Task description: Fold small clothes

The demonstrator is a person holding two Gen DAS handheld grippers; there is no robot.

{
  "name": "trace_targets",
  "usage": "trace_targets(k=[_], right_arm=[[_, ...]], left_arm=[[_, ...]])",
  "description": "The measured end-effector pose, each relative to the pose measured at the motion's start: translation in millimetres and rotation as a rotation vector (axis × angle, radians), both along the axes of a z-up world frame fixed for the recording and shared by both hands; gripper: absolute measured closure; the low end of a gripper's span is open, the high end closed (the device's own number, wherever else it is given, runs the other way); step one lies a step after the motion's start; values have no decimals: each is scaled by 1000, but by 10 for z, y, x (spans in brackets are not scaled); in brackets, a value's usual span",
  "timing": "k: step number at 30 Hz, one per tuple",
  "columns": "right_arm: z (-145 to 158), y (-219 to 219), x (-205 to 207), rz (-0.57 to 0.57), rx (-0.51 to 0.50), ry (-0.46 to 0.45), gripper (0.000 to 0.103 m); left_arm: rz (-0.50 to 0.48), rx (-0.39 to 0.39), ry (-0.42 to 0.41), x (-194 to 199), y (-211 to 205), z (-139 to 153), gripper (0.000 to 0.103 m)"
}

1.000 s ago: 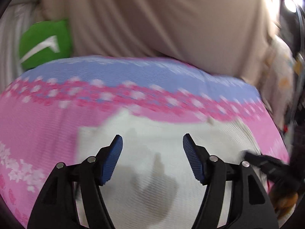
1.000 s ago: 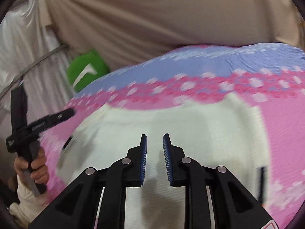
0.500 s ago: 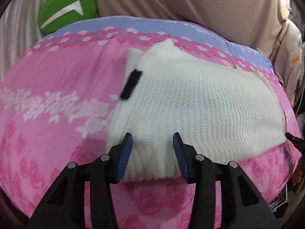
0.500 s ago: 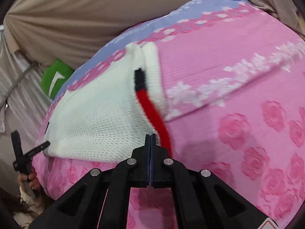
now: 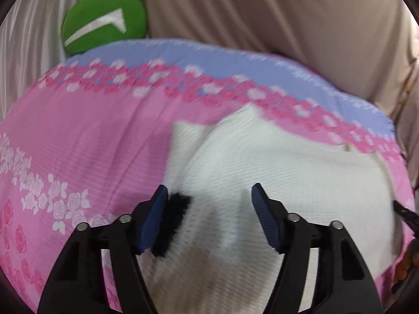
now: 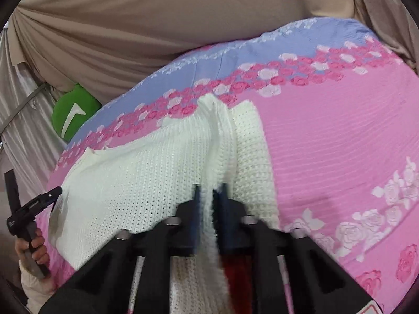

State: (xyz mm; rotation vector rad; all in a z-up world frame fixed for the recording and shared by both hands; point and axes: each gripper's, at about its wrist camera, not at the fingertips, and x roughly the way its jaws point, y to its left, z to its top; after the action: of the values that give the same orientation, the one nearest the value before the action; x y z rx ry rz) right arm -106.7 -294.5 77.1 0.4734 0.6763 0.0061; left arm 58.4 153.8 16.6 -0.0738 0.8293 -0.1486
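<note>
The white knit garment (image 6: 162,172) lies under both claws: right gripper (image 6: 208,196) pinches a raised fold while easing open; left gripper (image 5: 208,209) is opening, empty, above it.

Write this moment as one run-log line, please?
task: fold small clothes | left gripper: jaws opening over white knit garment, not gripping | right gripper: opening, garment fold between pads | surface: pink floral bedspread

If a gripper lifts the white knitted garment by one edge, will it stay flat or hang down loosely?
The white knitted garment is probably floppy: a ridge of it bunches up between the pads of the right gripper, whose jaws are opening. Its open knit looks soft and grippy, so it is unlikely to slip. It may drag on the pink bedspread.
</note>
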Motion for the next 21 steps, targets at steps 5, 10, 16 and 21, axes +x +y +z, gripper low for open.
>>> trace_targets(k=[5, 10, 16, 21], right_arm=[[-262, -325, 15, -117, 27, 31, 94], [72, -125, -162, -154, -19, -10, 83], [497, 800, -245, 101, -96, -120, 82], [301, 1833, 3, 374, -165, -76, 82]], left_arm=[[12, -50, 0, 44, 142, -196, 36], [40, -93, 12, -32, 233, -106, 37], [35, -163, -19, -582, 490, 164, 27], [10, -255, 104, -722, 560, -107, 27]])
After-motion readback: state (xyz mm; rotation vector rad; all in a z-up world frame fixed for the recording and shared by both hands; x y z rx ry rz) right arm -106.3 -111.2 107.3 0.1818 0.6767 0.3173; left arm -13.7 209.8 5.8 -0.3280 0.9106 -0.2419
